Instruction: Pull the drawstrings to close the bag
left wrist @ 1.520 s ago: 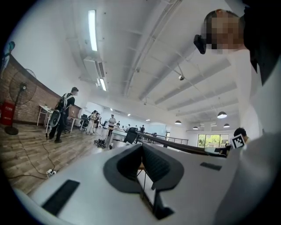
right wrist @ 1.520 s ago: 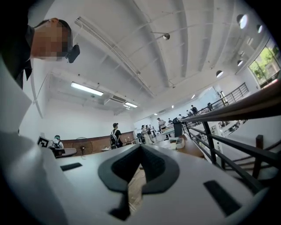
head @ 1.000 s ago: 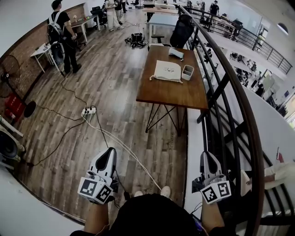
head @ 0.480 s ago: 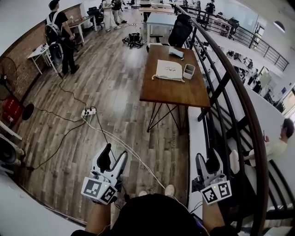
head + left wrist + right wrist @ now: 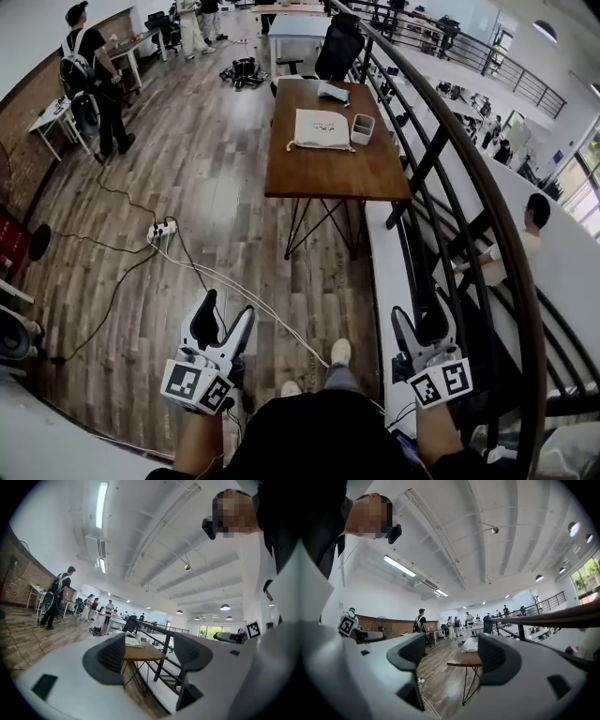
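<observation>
Far ahead on the surface (image 5: 328,178), the bag (image 5: 322,128) lay unreached, the task apparently unstarted; the left gripper (image 5: 225,317) and right gripper (image 5: 421,323) were opening their fingers, both empty.

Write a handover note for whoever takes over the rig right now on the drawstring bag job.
Claws: the left claw and the right claw both have their jaws opening, with nothing between them.
Things: the bag lies flat on the wooden table, well ahead across the floor, with a white container beside it.
Done: nothing, the bag is untouched.
Left: walk over and draw the bag shut.
</observation>
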`<state>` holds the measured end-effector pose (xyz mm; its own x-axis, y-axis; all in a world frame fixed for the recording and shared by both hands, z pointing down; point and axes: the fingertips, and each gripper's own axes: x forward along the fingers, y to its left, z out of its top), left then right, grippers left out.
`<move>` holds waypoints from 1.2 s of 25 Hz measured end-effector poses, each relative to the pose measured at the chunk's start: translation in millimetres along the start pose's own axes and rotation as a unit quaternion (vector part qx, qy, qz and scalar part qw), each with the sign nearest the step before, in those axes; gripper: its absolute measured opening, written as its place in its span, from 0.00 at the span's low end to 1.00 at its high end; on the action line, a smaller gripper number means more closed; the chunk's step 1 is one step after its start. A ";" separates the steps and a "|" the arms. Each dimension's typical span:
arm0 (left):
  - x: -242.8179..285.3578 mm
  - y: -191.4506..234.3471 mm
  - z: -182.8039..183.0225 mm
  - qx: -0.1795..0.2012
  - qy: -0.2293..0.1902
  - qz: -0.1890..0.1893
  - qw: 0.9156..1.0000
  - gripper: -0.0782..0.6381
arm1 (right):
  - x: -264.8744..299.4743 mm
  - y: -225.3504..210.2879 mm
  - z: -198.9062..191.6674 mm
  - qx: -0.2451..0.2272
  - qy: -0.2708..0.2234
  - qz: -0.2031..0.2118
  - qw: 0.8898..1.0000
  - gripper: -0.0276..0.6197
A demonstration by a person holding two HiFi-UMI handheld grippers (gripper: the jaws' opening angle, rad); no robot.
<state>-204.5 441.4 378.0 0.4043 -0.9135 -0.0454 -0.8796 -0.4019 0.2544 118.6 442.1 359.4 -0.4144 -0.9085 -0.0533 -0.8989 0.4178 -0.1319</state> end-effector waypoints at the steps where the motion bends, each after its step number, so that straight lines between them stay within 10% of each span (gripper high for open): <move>1: 1.5 1.5 0.6 -0.002 -0.001 0.001 1.000 0.54 | 0.3 -4.4 0.9 0.002 -0.001 -0.006 1.000 0.56; 30: 221.4 -7.9 7.3 0.034 -0.026 0.044 0.998 0.54 | 155.0 -195.4 9.6 0.026 -0.020 0.031 0.999 0.46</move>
<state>-109.9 241.9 358.8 0.3119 -0.9471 -0.0758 -0.9272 -0.3208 0.1936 231.4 219.6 367.4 -0.4625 -0.8807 -0.1026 -0.8625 0.4737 -0.1782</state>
